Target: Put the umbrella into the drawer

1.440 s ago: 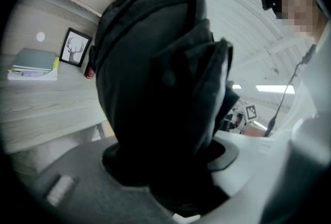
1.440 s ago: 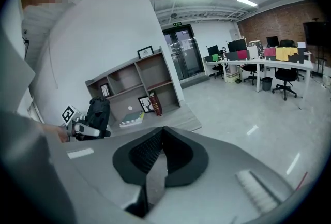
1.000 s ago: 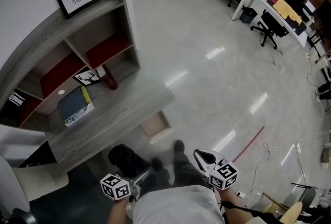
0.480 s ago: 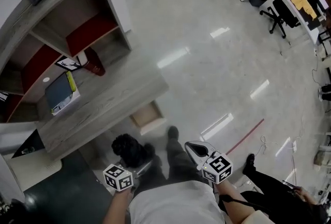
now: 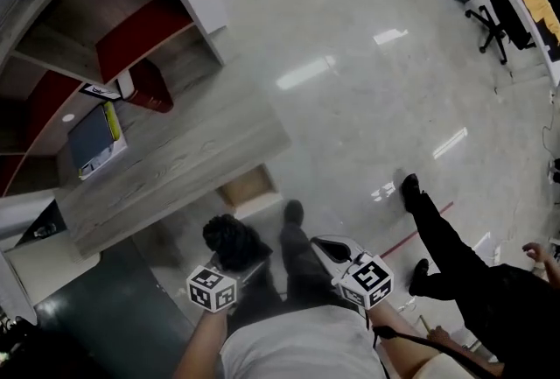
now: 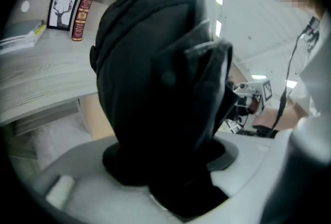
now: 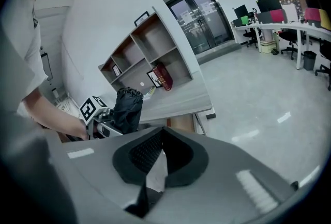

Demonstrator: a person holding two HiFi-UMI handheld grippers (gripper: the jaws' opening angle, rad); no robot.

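Observation:
A folded black umbrella [image 5: 229,239] sticks up from my left gripper [image 5: 248,263], which is shut on its lower end. It fills the left gripper view as a dark bundle [image 6: 155,73] between the jaws. The wooden drawer [image 5: 248,189] hangs open under the grey desk [image 5: 175,167], just beyond the umbrella; its side also shows behind the umbrella [image 6: 95,114]. My right gripper [image 5: 322,244] hovers to the right of the umbrella, jaws closed to a point with nothing in them. The right gripper view shows the umbrella [image 7: 126,106] in front of the desk.
A shelf unit [image 5: 131,36] with a dark red book [image 5: 149,87] stands on the desk, beside a stack of books [image 5: 92,141]. Another person in black [image 5: 455,263] stands on the shiny floor at the right. Office desks and chairs [image 5: 507,10] are far back.
Both grippers have come down and nearer the desk's front, the umbrella still in the left one. A person in black has walked in from the right.

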